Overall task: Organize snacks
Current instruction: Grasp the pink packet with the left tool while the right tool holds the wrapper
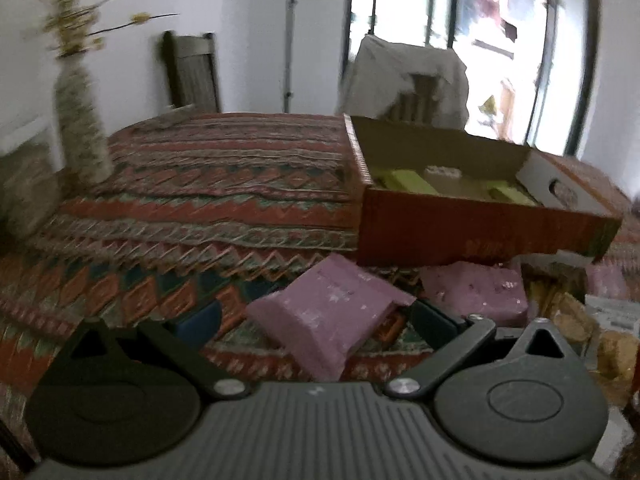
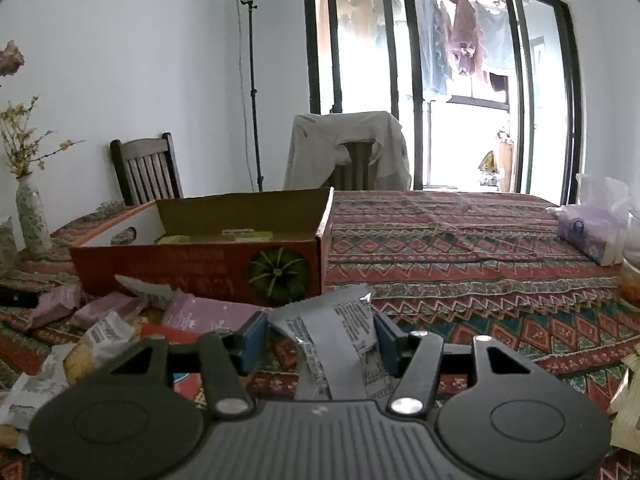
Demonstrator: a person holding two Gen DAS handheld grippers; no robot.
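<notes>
My right gripper (image 2: 320, 340) is shut on a silver snack packet (image 2: 340, 316) with small print, held above the patterned tablecloth (image 2: 460, 256). Just ahead and to its left stands an open orange cardboard box (image 2: 192, 268) with a pumpkin picture and yellow-green packets (image 2: 224, 236) inside. In the left wrist view a purple snack packet (image 1: 332, 312) lies tilted between the fingers of my left gripper (image 1: 316, 318). The left pad stands clear of it and the right pad is at its edge. The same box (image 1: 480, 232) sits ahead to the right, holding yellow-green packets (image 1: 408, 182).
More purple packets (image 1: 476, 292) and crinkly yellow snack bags (image 2: 92, 344) are piled in front of the box. A flower vase (image 2: 32, 216) stands at the table's left edge. A tissue pack (image 2: 588, 232) lies at far right. Two chairs (image 2: 148, 172) stand behind the table.
</notes>
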